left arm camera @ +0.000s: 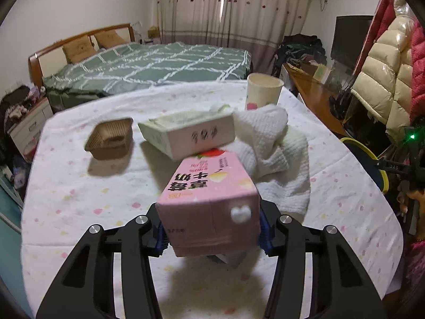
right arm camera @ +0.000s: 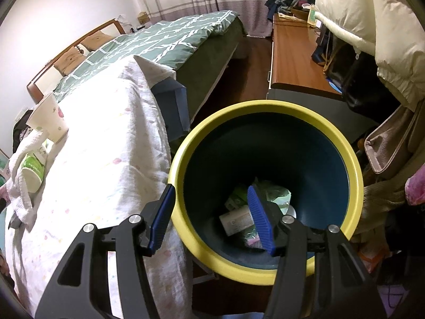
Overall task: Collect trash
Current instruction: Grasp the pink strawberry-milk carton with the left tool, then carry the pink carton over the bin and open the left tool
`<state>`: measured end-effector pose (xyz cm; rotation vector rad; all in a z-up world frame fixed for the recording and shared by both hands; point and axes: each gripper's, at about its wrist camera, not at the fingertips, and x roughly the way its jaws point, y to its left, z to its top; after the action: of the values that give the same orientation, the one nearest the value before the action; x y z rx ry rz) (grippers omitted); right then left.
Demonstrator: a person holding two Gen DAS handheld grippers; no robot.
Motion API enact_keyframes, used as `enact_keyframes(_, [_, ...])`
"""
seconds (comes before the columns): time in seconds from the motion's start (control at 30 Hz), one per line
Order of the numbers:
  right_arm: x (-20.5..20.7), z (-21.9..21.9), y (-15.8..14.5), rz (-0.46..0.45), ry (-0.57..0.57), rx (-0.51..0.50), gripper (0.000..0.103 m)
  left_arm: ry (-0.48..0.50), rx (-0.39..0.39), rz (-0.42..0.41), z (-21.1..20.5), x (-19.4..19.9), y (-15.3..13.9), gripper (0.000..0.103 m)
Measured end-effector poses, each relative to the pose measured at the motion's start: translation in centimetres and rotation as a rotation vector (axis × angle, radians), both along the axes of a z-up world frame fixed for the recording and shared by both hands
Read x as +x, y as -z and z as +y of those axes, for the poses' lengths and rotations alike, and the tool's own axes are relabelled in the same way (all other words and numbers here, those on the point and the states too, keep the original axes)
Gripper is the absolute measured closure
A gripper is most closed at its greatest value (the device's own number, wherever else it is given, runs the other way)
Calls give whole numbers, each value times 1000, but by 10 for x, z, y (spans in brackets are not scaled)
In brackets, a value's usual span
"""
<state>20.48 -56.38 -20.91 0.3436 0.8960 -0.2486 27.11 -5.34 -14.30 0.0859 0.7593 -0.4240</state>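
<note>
My left gripper (left arm camera: 211, 235) is shut on a pink milk carton (left arm camera: 209, 199) and holds it above the table (left arm camera: 79, 199). Beyond it lie a tissue box (left arm camera: 188, 133), a brown paper tray (left arm camera: 110, 138), a white towel (left arm camera: 271, 143) and a paper cup (left arm camera: 263, 91). My right gripper (right arm camera: 212, 216) is open and empty, above the yellow-rimmed bin (right arm camera: 265, 186) beside the table's edge. Several pieces of trash (right arm camera: 239, 218) lie at the bin's bottom. The cup (right arm camera: 49, 121) and towel (right arm camera: 20, 186) also show at the left of the right wrist view.
A bed with a green quilt (left arm camera: 159, 63) stands behind the table. A wooden desk (right arm camera: 294, 58) and hanging coats (left arm camera: 385, 79) are to the right. The bin's rim (left arm camera: 369, 159) shows past the table's right edge in the left wrist view.
</note>
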Motion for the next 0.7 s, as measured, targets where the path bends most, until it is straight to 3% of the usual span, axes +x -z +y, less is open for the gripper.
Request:
enact_keyframes(0.47, [-13,11,-15,-31,-22,-17,49,-15,8,-126,13,-51,-53,54])
enact_keyframes(0.7, [-32,12,-23,-48,-9,-23,49,54,-26,-169,-7,-75,-88,54])
